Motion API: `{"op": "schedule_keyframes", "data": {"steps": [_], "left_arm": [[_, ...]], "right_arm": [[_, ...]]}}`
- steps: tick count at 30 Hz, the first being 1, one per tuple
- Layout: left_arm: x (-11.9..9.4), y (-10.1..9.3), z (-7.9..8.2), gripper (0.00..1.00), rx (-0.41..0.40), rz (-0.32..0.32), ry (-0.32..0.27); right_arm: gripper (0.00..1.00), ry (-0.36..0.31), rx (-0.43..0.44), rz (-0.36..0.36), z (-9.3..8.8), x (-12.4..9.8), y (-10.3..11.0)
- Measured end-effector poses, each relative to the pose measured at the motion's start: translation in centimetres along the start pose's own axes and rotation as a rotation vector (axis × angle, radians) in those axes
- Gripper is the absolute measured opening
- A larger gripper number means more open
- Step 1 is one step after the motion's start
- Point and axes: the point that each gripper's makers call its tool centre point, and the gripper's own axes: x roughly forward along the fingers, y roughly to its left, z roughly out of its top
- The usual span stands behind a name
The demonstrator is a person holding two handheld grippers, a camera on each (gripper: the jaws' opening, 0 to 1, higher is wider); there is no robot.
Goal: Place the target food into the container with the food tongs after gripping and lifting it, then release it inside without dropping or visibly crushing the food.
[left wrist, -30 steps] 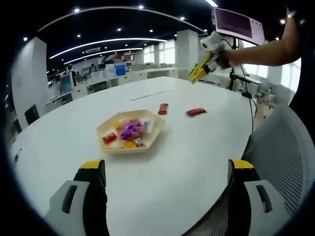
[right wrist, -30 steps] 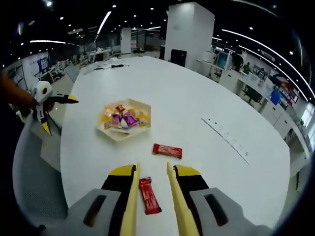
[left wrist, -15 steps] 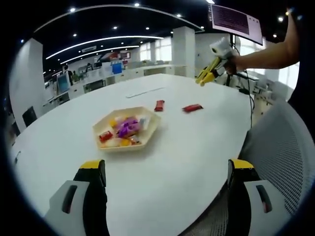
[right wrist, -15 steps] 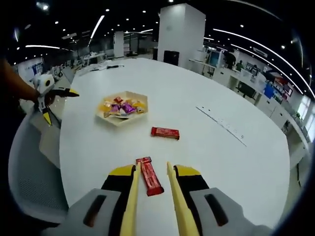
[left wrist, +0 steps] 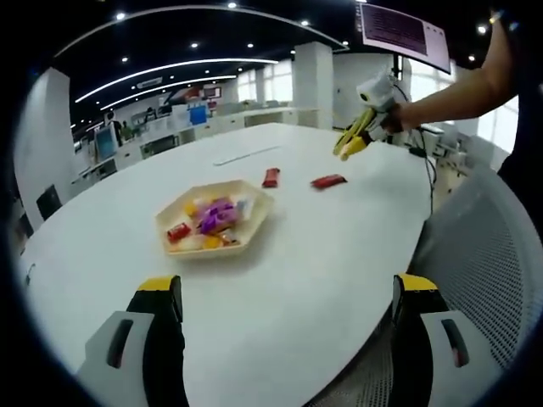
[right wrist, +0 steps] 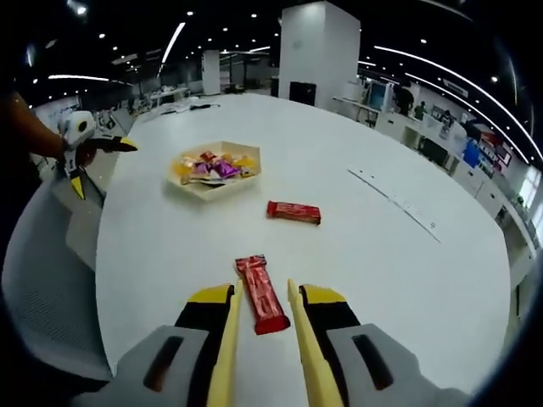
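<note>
while the near red bar lies on the table, nothing is gripped yet.
left gripper (left wrist: 284, 301): jaws spread wide, empty, short of the tray (left wrist: 254, 222).
right gripper (right wrist: 263, 326): jaws part open astride the near red bar (right wrist: 261, 293), well short of the tray.
risk: closing crooked could skid or crush it.

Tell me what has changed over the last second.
The right gripper has drawn back along the near red bar, so the bar now lies mostly ahead of its open fingers; seen from the left gripper view it has dipped toward the table. Nothing was grasped or released. The tray of sweets, the far red bar and the left gripper kept their places.
</note>
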Motion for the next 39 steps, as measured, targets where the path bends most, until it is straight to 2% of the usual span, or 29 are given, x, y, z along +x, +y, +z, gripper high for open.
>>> {"op": "schedule_keyframes", "data": {"steps": [2, 6, 8, 10, 13, 14, 15, 16, 17, 18, 19, 23, 31, 39], "left_arm": [[0.0, -0.3, -0.1, 0.99, 0.002, -0.010, 0.010], [0.1, -0.2, -0.2, 0.99, -0.002, -0.009, 0.012], [0.1, 0.0, -0.1, 0.99, -0.007, -0.007, 0.007], [0.1, 0.0, -0.2, 0.99, -0.007, -0.007, 0.007], [0.0, 0.0, 0.0, 0.99, -0.008, -0.005, 0.003], [0.0, 0.1, -0.1, 0.99, -0.011, -0.004, 0.004], [0.0, 0.1, -0.1, 0.99, -0.011, -0.003, 0.003], [0.0, 0.1, 0.0, 0.99, -0.011, -0.005, 0.002], [0.0, 0.0, 0.0, 0.99, -0.012, -0.006, 0.002], [0.0, 0.1, 0.0, 0.99, -0.011, -0.006, 0.002], [0.0, 0.1, 0.1, 0.99, -0.011, -0.005, 0.000], [0.0, 0.1, 0.1, 0.99, -0.013, -0.002, -0.003], [-0.1, 0.2, 0.2, 0.99, -0.009, -0.002, -0.012], [-0.2, 0.4, 0.5, 0.99, -0.013, 0.006, -0.028]], "right_arm": [[0.29, 0.030, 0.029, 0.035, -0.9, 1.0, 0.2], [0.30, 0.054, -0.003, 0.032, -1.6, 2.1, 0.4], [0.29, 0.099, -0.070, -0.002, -2.4, 2.3, -0.2], [0.30, 0.083, -0.043, 0.018, -2.4, 2.6, 0.1], [0.30, 0.107, -0.026, 0.032, -3.0, 3.1, 0.2], [0.30, 0.134, -0.022, 0.038, -3.7, 3.4, 0.4], [0.29, 0.143, -0.052, 0.013, -3.9, 3.3, -0.2], [0.29, 0.139, 0.031, 0.022, -3.8, 3.2, 0.0], [0.27, 0.129, 0.062, -0.015, -3.6, 3.4, -0.5], [0.26, 0.132, 0.043, -0.011, -3.5, 3.5, -0.5], [0.25, 0.146, 0.076, -0.021, -3.4, 3.5, -0.3], [0.23, 0.198, 0.040, -0.028, -3.1, 3.7, -0.3], [0.24, 0.201, 0.063, -0.026, -2.9, 3.1, -0.3], [0.24, 0.168, 0.110, -0.048, -1.1, 1.6, -1.2]]}}
